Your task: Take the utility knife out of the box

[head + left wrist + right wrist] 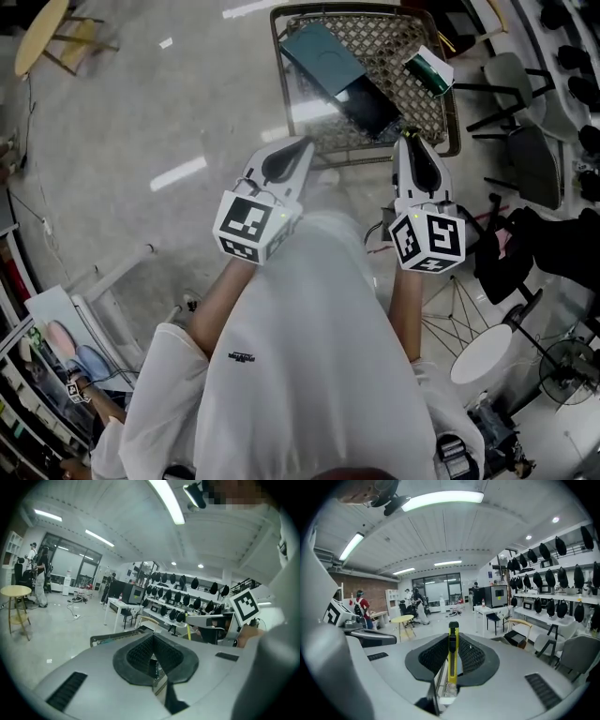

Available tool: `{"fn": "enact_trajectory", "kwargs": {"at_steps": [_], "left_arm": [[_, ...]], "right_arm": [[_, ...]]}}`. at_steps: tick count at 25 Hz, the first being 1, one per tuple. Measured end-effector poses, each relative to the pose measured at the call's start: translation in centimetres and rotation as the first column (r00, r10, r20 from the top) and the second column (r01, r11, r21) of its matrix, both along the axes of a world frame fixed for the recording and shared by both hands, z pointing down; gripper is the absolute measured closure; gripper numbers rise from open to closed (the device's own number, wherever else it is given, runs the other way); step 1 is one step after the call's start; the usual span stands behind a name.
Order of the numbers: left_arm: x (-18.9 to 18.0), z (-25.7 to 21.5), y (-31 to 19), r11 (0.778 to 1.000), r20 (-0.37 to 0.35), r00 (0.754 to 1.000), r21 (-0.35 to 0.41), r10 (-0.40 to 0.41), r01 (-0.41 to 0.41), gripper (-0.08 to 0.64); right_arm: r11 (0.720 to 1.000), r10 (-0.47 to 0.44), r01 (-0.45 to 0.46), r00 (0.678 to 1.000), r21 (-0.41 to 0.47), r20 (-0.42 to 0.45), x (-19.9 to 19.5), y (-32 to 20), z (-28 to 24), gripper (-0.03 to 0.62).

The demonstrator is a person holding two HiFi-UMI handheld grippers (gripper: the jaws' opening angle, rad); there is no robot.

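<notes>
Right hand-held gripper (453,641) clamps knife (453,667), held clear of open box (330,58) at 12 o'clock; left hand-held gripper (153,644) closed, empty.

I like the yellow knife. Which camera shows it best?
The right gripper view: the knife stands clamped between the right gripper's jaws, yellow body in plain sight. The head view shows that gripper from above; the knife cannot be made out. The left gripper view shows only a thin yellow strip at that gripper's tip.
</notes>
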State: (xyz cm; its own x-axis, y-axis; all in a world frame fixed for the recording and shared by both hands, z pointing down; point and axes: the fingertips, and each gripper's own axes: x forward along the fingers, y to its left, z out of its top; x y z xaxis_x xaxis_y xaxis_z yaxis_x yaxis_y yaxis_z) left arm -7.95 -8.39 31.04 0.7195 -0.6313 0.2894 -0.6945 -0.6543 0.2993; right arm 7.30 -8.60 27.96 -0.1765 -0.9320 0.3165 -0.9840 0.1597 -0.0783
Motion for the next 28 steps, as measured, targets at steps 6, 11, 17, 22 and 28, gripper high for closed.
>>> {"fn": "enact_trajectory", "kwargs": {"at_steps": [6,11,17,22,28], "left_arm": [[-1.1,-2.4,0.3,0.999,-0.013,1.000,0.046,-0.004,0.004,0.560],[-1.6,-3.5,0.6,0.997,-0.012,1.000,0.075,0.005,-0.004,0.558],[-2.0,-3.9,0.8,0.996,-0.014,1.000,0.084,0.005,-0.004,0.558],[-1.8,-4.2,1.3,0.996,-0.018,1.000,0.088,0.008,-0.006,0.558],[-1.8,-4.1,1.6,0.996,-0.023,1.000,0.085,0.007,-0.005,0.559]], "right_arm": [[0.994,0.033,-0.033,0.999,0.103,0.007,-0.1,1.9,-2.4,0.538],[0.989,0.056,-0.057,0.998,0.133,0.014,0.0,3.3,-2.5,0.538],[0.988,0.055,-0.055,0.998,0.146,0.008,-0.5,3.8,-2.6,0.538],[0.987,0.043,-0.041,0.999,0.157,-0.007,-0.8,4.0,-2.9,0.538],[0.986,0.042,-0.039,0.999,0.160,-0.014,-1.0,4.1,-2.8,0.538]]}}
